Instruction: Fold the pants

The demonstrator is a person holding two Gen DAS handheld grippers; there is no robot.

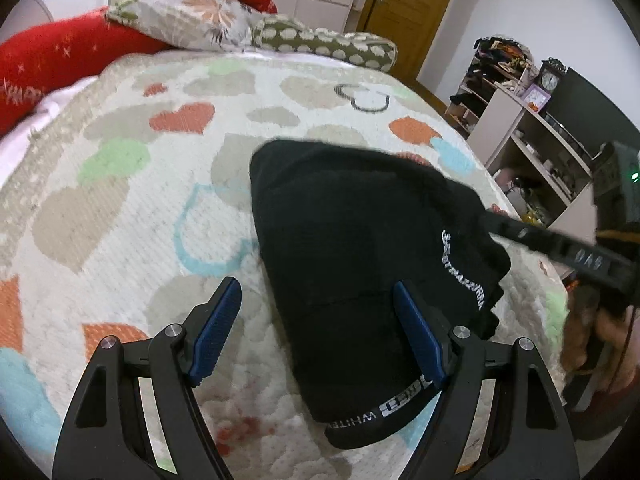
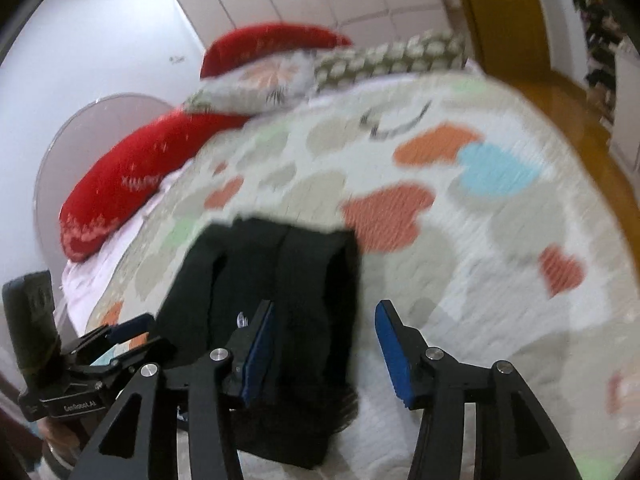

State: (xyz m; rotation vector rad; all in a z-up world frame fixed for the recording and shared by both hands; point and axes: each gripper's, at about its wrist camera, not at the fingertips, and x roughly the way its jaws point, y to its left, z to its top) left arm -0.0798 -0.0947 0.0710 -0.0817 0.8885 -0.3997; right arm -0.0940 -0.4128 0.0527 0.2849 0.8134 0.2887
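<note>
The black pants (image 1: 360, 264) lie folded in a compact bundle on the bed, white lettering and a printed waistband at the near edge. My left gripper (image 1: 316, 320) is open and empty just above the bundle's near left corner. The pants show in the right wrist view (image 2: 280, 288), blurred. My right gripper (image 2: 324, 340) is open and empty above their near right edge. The right gripper shows at the right of the left wrist view (image 1: 560, 244). The left gripper shows at the lower left of the right wrist view (image 2: 120, 336).
The bed cover (image 1: 140, 200) is white with coloured hearts. Red pillows (image 1: 56, 56) and patterned pillows (image 1: 184, 20) lie at the head. Open shelves (image 1: 532, 136) with a clock stand to the right. A wooden door (image 1: 404, 4) is behind.
</note>
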